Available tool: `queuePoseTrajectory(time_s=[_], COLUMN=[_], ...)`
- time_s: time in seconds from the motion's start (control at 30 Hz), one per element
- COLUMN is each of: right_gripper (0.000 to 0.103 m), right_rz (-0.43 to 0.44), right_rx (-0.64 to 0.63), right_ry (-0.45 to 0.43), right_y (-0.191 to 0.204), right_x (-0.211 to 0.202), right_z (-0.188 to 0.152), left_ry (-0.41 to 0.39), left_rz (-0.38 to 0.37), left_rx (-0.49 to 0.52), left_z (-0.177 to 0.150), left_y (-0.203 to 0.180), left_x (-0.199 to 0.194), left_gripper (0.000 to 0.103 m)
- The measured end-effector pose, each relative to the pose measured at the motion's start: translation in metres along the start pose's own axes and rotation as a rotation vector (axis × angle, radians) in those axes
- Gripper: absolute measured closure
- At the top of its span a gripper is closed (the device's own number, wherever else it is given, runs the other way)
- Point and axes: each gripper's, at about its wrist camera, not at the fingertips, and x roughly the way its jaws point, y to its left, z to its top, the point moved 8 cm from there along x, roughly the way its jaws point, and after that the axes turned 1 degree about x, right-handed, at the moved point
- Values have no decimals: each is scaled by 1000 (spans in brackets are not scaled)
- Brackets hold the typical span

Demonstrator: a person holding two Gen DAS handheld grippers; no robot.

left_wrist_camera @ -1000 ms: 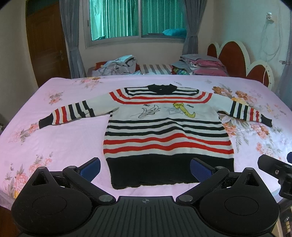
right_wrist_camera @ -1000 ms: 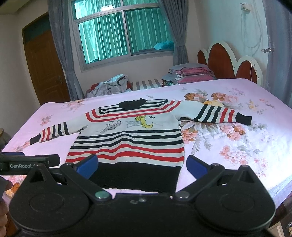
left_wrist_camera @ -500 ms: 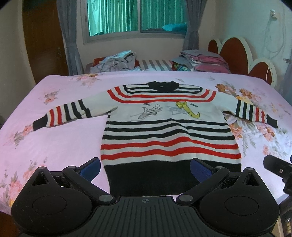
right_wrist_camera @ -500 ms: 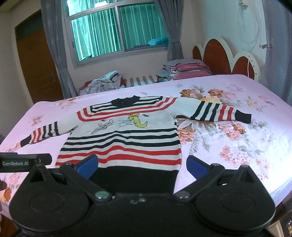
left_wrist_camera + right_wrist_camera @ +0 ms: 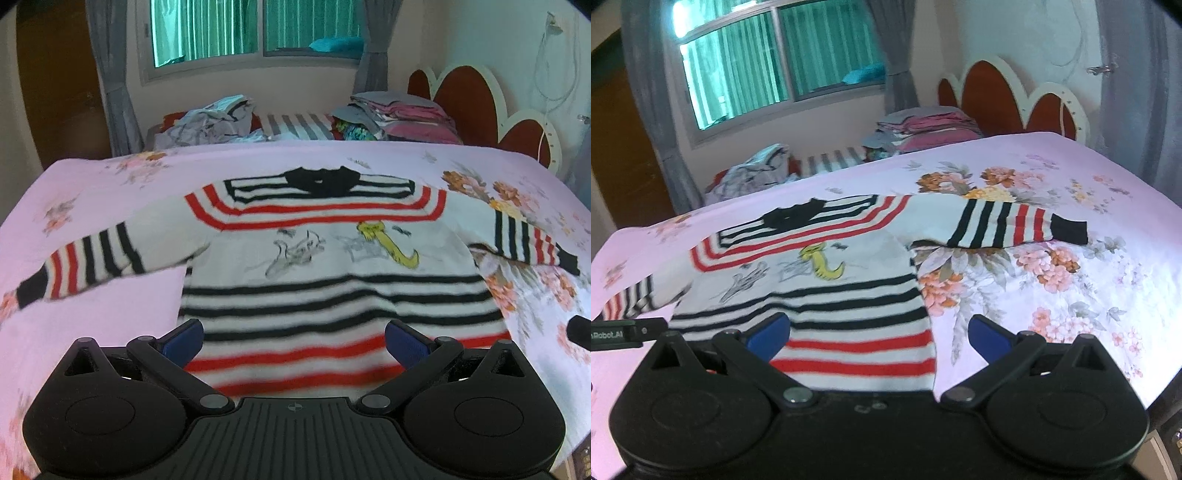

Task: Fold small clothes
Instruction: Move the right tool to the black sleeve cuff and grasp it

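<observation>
A small striped sweater (image 5: 332,266) in white, black and red lies flat, front up, on the pink floral bed (image 5: 110,192), sleeves spread out to both sides. My left gripper (image 5: 293,341) hovers open over its lower body, nothing between the blue pads. In the right wrist view the same sweater (image 5: 820,280) fills the left half, its right sleeve (image 5: 1008,225) stretched across the flowers. My right gripper (image 5: 879,338) is open above the sweater's right side edge near the hem. The hem is hidden behind both gripper bodies.
A pile of loose clothes (image 5: 214,118) and a folded stack (image 5: 402,114) lie beyond the bed's far edge under the window. A red scalloped headboard (image 5: 476,99) stands at the right. The other gripper's tip (image 5: 624,334) shows at the left edge of the right wrist view.
Both grippers have moved forward and lower over the sweater, so it looks larger and its black hem band has slipped out of sight. Both stay open.
</observation>
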Motion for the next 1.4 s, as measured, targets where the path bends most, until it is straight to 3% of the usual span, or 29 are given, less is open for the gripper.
queuePoseTrajectory(time_s=[0.37, 0.57, 1.0, 1.3, 1.4], right_gripper=[3, 6, 9, 9, 17], right_rz=[-118, -179, -262, -257, -256], right_rx=[36, 55, 167, 359, 394], right_ry=[23, 53, 119, 170, 178], right_y=[-1, -26, -157, -246, -260], right_x=[65, 97, 181, 237, 251], right_z=[32, 38, 68, 79, 79], left_ry=[9, 28, 101, 137, 144], left_rz=[-28, -30, 29, 40, 43], left_rx=[1, -7, -38, -106, -103], left_z=[48, 58, 67, 76, 78], left_y=[19, 18, -26, -57, -64], left_x=[78, 116, 189, 228, 234], left_gripper=[0, 0, 0, 0, 0])
